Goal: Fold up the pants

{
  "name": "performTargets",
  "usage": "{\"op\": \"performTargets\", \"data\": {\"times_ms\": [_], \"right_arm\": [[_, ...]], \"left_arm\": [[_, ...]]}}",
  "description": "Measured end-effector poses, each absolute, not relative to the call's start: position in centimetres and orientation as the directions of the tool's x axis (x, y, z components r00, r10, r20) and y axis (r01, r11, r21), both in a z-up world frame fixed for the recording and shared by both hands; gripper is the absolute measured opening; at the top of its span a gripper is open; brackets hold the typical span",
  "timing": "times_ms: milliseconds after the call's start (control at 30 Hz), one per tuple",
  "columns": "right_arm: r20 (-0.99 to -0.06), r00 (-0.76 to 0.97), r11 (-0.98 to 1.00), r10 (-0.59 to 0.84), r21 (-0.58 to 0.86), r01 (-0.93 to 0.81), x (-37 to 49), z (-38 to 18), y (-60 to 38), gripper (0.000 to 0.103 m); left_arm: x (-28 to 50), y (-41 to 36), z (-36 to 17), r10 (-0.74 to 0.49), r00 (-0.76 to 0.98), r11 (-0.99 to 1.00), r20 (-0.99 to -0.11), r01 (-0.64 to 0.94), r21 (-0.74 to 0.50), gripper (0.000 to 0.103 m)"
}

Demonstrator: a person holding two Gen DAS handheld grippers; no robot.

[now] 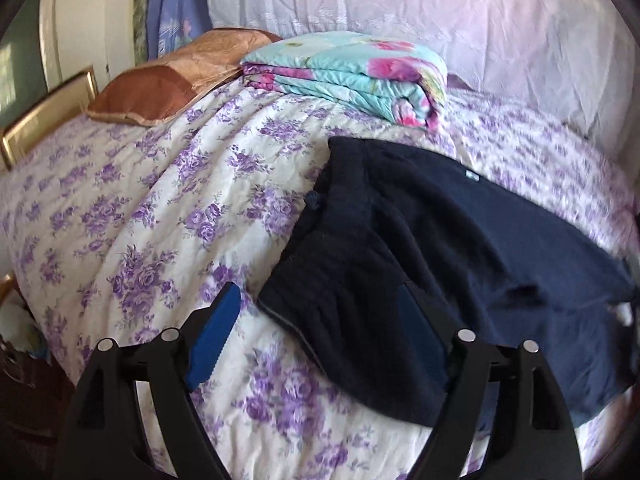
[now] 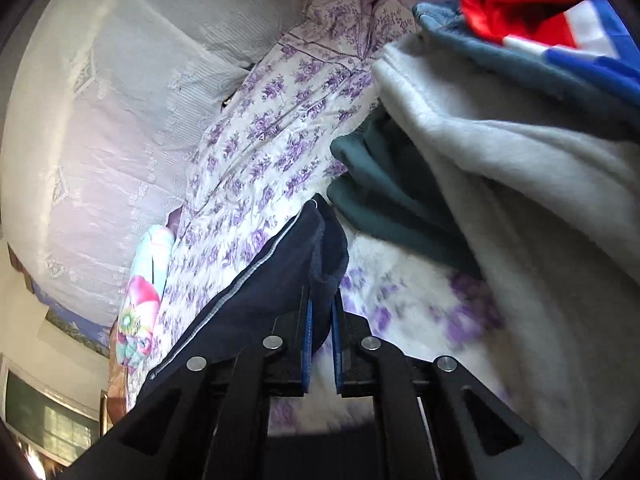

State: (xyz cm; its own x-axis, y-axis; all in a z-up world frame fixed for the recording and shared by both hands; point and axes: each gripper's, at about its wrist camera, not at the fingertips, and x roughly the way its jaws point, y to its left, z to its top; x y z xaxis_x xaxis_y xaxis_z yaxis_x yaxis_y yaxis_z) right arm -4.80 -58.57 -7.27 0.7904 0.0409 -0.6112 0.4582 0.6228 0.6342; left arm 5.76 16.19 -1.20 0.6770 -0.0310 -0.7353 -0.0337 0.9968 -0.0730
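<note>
We saw the dark navy fleece pants (image 1: 460,248) lying on the purple-flowered bed (image 1: 140,220); our left claw (image 1: 320,320) gaped empty over their edge, our right claw (image 2: 320,300) pinched their cuff.

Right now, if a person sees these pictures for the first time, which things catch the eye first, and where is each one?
The dark navy pants lie spread on the purple-flowered bedspread, and the right tool is shut on one edge of them. The left tool hangs open over their near corner. Behind, a folded quilt with pink flowers sits beside a brown pillow; in the right wrist view a bright red cloth tops a pile of clothes.
</note>
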Motion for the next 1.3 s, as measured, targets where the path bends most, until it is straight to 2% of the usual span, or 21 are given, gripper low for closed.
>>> {"op": "performTargets", "data": {"times_ms": [67,133,200,267,300,333,400,433,500,533,567,633,700,833,1067,1167,1300], "right_arm": [[-0.697,0.715,0.636,0.056,0.577,0.512,-3.8,-9.4,-59.1,0.015],[-0.673,0.737,0.607,0.068,0.614,0.505,-4.2,-9.7,-59.8,0.015],[-0.654,0.756,0.587,-0.025,0.602,0.541,-5.6,-8.3,-59.6,0.019],[-0.607,0.764,0.637,-0.220,0.504,0.584,-7.8,-5.6,-57.8,0.027],[-0.586,0.771,0.665,-0.247,0.476,0.575,-8.2,-4.8,-56.8,0.037],[-0.565,0.786,0.702,-0.251,0.453,0.550,-8.5,-4.2,-55.6,0.052],[-0.564,0.799,0.768,-0.211,0.410,0.492,-8.0,-4.0,-53.1,0.070],[-0.591,0.786,0.797,-0.180,0.380,0.469,-7.2,-4.6,-52.1,0.073],[-0.677,0.721,0.822,-0.147,0.322,0.469,-5.2,-6.3,-51.4,0.074],[-0.739,0.662,0.827,-0.123,0.293,0.480,-4.1,-7.6,-51.5,0.078],[-0.749,0.650,0.837,-0.127,0.270,0.475,-3.8,-7.9,-51.4,0.078],[-0.711,0.687,0.834,-0.154,0.280,0.476,-4.7,-6.7,-51.1,0.078],[-0.621,0.770,0.834,-0.145,0.342,0.433,-6.9,-5.0,-50.5,0.078],[-0.540,0.839,0.830,-0.066,0.438,0.347,-11.8,-3.2,-49.4,0.078],[-0.519,0.853,0.831,-0.053,0.451,0.326,-18.2,-3.8,-48.2,0.078],[-0.506,0.862,0.821,-0.036,0.476,0.314,-18.8,-3.7,-47.9,0.084],[-0.445,0.892,0.798,0.075,0.563,0.214,-17.0,-1.9,-47.7,0.084]], "left_arm": [[5.6,15.6,-1.8,-0.015,0.672,0.998,-0.741,-0.030,-0.048,0.078],[5.5,15.4,-2.2,-0.013,0.665,0.998,-0.747,-0.036,-0.049,0.078],[5.1,15.5,-2.6,-0.014,0.665,0.997,-0.747,-0.052,-0.065,0.078],[4.5,15.2,-2.6,0.008,0.674,0.997,-0.738,-0.063,-0.047,0.078],[4.3,15.1,-2.6,0.013,0.677,0.997,-0.736,-0.064,-0.042,0.078],[4.2,15.0,-2.6,0.017,0.680,0.997,-0.733,-0.065,-0.038,0.079],[3.9,14.6,-2.6,0.020,0.683,0.998,-0.730,-0.062,-0.031,0.079],[3.8,14.4,-2.6,0.023,0.685,0.998,-0.728,-0.063,-0.028,0.079],[3.3,14.0,-2.6,0.037,0.692,0.998,-0.721,-0.069,-0.015,0.079],[2.9,13.8,-2.5,0.051,0.699,0.997,-0.714,-0.076,-0.003,0.079],[2.5,13.6,-2.4,0.061,0.703,0.997,-0.708,-0.081,0.006,0.079],[1.4,13.2,-2.2,0.095,0.721,0.995,-0.686,-0.098,0.035,0.085],[0.4,12.7,-2.0,0.124,0.741,0.992,-0.659,-0.106,0.068,0.089],[-0.7,12.1,-1.9,0.134,0.755,0.991,-0.642,-0.090,0.101,0.090],[-0.7,12.3,-3.0,0.078,0.734,0.997,-0.674,-0.077,0.031,0.091],[-0.2,12.3,-2.9,0.085,0.726,0.996,-0.682,-0.079,0.040,0.091],[2.5,13.8,-0.5,0.028,0.727,0.998,-0.687,-0.057,-0.020,0.092]]}}
